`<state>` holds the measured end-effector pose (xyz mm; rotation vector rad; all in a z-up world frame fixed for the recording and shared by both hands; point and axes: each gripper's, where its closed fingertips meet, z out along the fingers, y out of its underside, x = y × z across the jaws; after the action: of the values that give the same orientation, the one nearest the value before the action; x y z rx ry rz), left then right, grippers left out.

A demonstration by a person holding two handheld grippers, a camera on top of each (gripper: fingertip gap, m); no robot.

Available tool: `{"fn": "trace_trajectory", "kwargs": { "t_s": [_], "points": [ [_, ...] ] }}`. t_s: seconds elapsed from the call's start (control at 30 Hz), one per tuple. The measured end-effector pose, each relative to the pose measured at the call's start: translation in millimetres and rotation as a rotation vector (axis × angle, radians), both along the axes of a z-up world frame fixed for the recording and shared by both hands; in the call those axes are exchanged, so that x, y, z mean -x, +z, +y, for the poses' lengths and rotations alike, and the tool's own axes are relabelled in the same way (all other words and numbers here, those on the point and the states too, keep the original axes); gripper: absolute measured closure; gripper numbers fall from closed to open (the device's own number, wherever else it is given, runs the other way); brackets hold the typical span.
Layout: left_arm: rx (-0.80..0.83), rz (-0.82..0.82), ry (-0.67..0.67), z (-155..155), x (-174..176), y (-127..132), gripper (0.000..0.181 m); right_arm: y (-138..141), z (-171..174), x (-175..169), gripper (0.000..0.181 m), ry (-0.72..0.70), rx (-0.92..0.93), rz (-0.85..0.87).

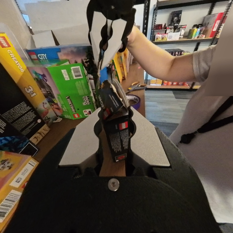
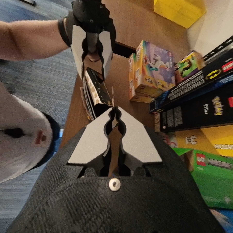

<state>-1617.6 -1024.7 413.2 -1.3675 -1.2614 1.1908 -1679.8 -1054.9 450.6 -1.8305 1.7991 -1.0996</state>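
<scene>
In the left wrist view, my left gripper (image 1: 115, 113) had its jaws closed on a small black box (image 1: 117, 132), which stood tilted between them above the wooden table (image 1: 60, 131). The box's top end was torn open, with booklets (image 1: 119, 90) poking out. My right gripper (image 1: 100, 68) reached down from above, jaws nearly together on a strip of torn card (image 1: 99, 74) at the open end, my bare forearm (image 1: 157, 60) stretched in from the right. Only this view showed scissors (image 1: 137, 86) and a purple tape roll (image 1: 134, 100) behind the box, and a green box (image 1: 73, 92) to the left.

In the right wrist view, my right gripper (image 2: 115, 108) pinched a thin cardboard flap (image 2: 114, 119) at its tips. My left gripper (image 2: 93, 76) came from the far side, gripping the black box (image 2: 98, 92); here its pale booklet edges showed along one side. Only this view showed a long black box (image 2: 189, 80) and a yellow bin (image 2: 176, 11).
</scene>
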Motion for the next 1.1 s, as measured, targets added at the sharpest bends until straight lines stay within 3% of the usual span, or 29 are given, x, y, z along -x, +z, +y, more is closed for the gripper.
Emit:
{"fn": "trace_trajectory", "kwargs": {
  "t_s": [0.2,0.5,0.63,0.73,0.83,0.9,1.1],
  "points": [
    [-0.051,-0.015,-0.091,3.9,-0.6,2.5,0.151,-0.8,5.8,-0.1,0.181,0.008,-0.187,-0.005],
    [-0.137,0.055,-0.081,12.3,0.8,5.9,0.152,0.5,18.1,2.1,0.181,0.06,-0.082,-0.053],
    [-0.185,0.118,-0.128,21.0,3.7,17.4,0.164,7.3,21.1,6.2,0.18,0.068,0.029,-0.068],
    [-0.166,0.112,-0.056,12.2,9.6,17.1,0.166,3.9,17.1,13.5,0.18,0.033,0.054,-0.066],
    [-0.177,0.122,-0.009,6.7,11.9,17.6,0.168,3.0,10.2,15.1,0.177,-0.036,0.036,-0.136],
    [-0.216,0.133,0.019,2.8,12.2,18.1,0.169,7.9,5.7,15.9,0.151,-0.154,-0.012,-0.24],
    [-0.357,0.19,0.091,3.5,10.4,21.5,0.171,3.7,18.4,35.8,0.143,-0.471,-0.054,-0.411]
  ]
}}
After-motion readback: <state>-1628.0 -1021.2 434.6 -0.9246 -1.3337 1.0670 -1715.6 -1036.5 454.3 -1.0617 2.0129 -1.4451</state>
